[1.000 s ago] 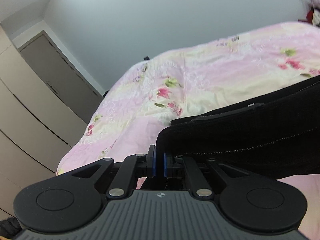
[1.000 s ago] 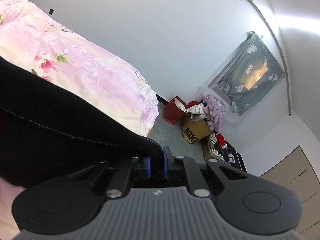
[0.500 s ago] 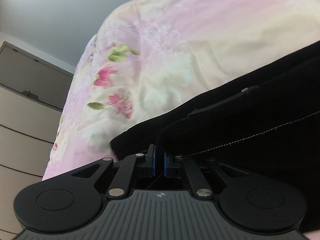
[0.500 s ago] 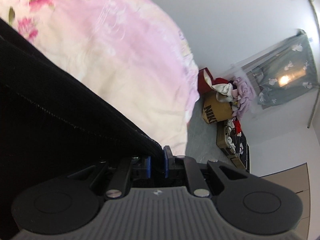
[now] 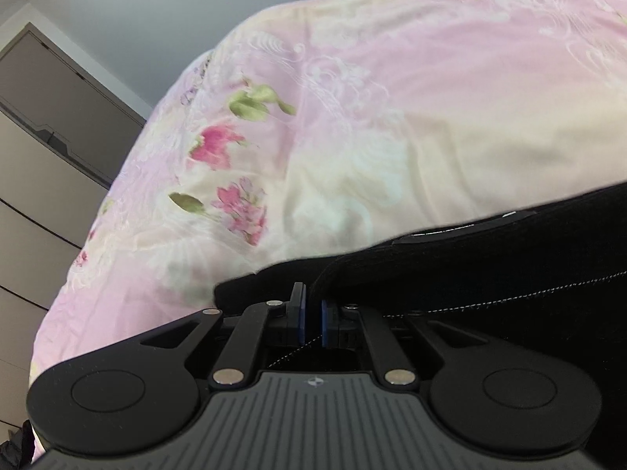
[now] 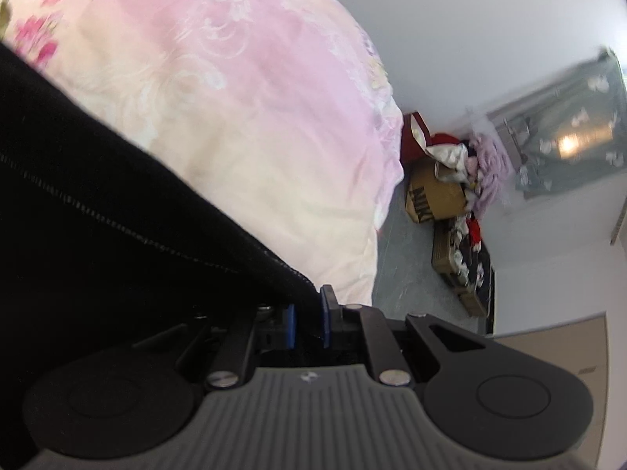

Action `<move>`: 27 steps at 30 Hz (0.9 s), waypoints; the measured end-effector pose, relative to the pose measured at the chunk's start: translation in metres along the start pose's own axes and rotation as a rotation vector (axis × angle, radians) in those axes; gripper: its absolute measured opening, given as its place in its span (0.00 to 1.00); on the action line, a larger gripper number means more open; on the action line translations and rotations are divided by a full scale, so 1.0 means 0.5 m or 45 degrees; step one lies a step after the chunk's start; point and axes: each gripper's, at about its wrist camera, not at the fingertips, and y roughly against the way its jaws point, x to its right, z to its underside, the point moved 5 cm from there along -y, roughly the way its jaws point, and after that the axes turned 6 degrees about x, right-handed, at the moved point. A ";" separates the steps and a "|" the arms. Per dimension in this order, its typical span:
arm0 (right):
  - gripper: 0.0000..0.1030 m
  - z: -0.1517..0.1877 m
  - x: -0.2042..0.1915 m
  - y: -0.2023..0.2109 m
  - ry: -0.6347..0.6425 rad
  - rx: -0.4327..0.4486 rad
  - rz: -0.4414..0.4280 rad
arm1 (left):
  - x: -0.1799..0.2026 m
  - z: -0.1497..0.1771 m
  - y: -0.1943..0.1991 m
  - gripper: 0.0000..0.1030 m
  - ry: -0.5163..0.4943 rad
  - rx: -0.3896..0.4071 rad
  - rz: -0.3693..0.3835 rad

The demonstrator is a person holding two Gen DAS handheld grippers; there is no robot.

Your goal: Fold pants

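Observation:
Black pants (image 5: 490,270) with pale stitching lie across a pink floral bedspread (image 5: 392,117). In the left wrist view my left gripper (image 5: 312,307) is shut on a folded edge of the black cloth, which runs off to the right over a second black layer. The right wrist view shows the same pants (image 6: 98,196) filling the left half, with my right gripper (image 6: 307,313) shut on their edge near the bedspread's (image 6: 235,98) side. Both grippers point down at the bed, close to its surface.
A beige wardrobe (image 5: 43,164) stands left of the bed. On the floor to the right of the bed sit a brown paper bag (image 6: 433,197), a red bag (image 6: 417,137) and a heap of clothes (image 6: 486,164). A curtained window (image 6: 568,137) is on the far wall.
Both grippers have come down and forward toward the bed with the pants' edge still clamped. The held layer now lies over another black layer, and the bedspread fills more of each view.

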 end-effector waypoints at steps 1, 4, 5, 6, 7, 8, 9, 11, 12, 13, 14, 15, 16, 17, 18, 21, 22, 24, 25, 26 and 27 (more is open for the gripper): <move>0.07 -0.003 0.007 0.000 -0.027 -0.006 0.011 | 0.007 -0.006 0.001 0.07 -0.027 0.010 -0.013; 0.07 -0.002 -0.006 -0.012 0.005 -0.020 0.044 | 0.033 -0.016 -0.020 0.07 -0.076 -0.026 -0.039; 0.07 0.000 -0.017 -0.019 0.037 -0.019 0.048 | 0.044 -0.010 -0.040 0.07 -0.110 -0.070 -0.033; 0.07 0.001 -0.027 -0.026 0.064 -0.019 0.054 | 0.052 -0.006 -0.052 0.08 -0.132 -0.075 -0.042; 0.08 0.002 -0.034 -0.031 0.078 -0.017 0.057 | 0.061 -0.005 -0.061 0.14 -0.146 -0.066 -0.060; 0.08 0.002 -0.039 -0.036 0.087 -0.014 0.060 | 0.068 -0.003 -0.070 0.16 -0.168 -0.060 -0.080; 0.09 0.002 -0.040 -0.038 0.095 -0.011 0.061 | 0.076 0.000 -0.077 0.17 -0.204 -0.060 -0.087; 0.10 0.001 -0.042 -0.038 0.117 -0.002 0.054 | 0.085 0.002 -0.081 0.22 -0.272 -0.061 -0.106; 0.12 0.001 -0.042 -0.034 0.131 0.005 0.051 | 0.082 0.001 -0.078 0.29 -0.291 -0.058 -0.116; 0.13 0.002 -0.041 -0.029 0.143 0.009 0.050 | 0.076 -0.003 -0.073 0.43 -0.290 -0.049 -0.108; 0.14 0.003 -0.039 -0.023 0.142 0.013 0.049 | 0.062 -0.009 -0.064 0.51 -0.267 -0.034 -0.083; 0.16 0.003 -0.035 -0.016 0.128 0.017 0.044 | 0.044 -0.016 -0.054 0.65 -0.229 -0.023 -0.063; 0.19 0.004 -0.029 -0.008 0.109 0.021 0.043 | 0.025 -0.024 -0.043 0.67 -0.184 -0.020 -0.038; 0.34 0.002 -0.023 0.004 0.087 0.034 0.044 | 0.006 -0.031 -0.030 0.67 -0.143 -0.021 -0.005; 0.65 0.000 -0.014 0.019 0.058 0.058 0.041 | -0.017 -0.039 -0.014 0.67 -0.098 -0.019 0.029; 0.82 -0.010 0.007 0.070 -0.050 0.119 -0.013 | -0.080 -0.041 0.030 0.71 -0.002 -0.014 0.095; 0.82 -0.012 0.010 0.085 -0.084 0.122 -0.036 | -0.099 -0.035 0.042 0.71 0.032 -0.012 0.114; 0.82 -0.011 0.004 0.120 -0.139 0.136 -0.100 | -0.135 -0.012 0.063 0.71 0.122 -0.034 0.166; 0.82 -0.008 -0.002 0.139 -0.167 0.137 -0.140 | -0.148 0.003 0.070 0.71 0.162 -0.047 0.192; 0.82 -0.004 -0.014 0.158 -0.191 0.131 -0.187 | -0.160 0.020 0.077 0.71 0.203 -0.054 0.216; 0.82 0.002 -0.027 0.174 -0.208 0.127 -0.240 | -0.170 0.042 0.082 0.71 0.239 -0.064 0.242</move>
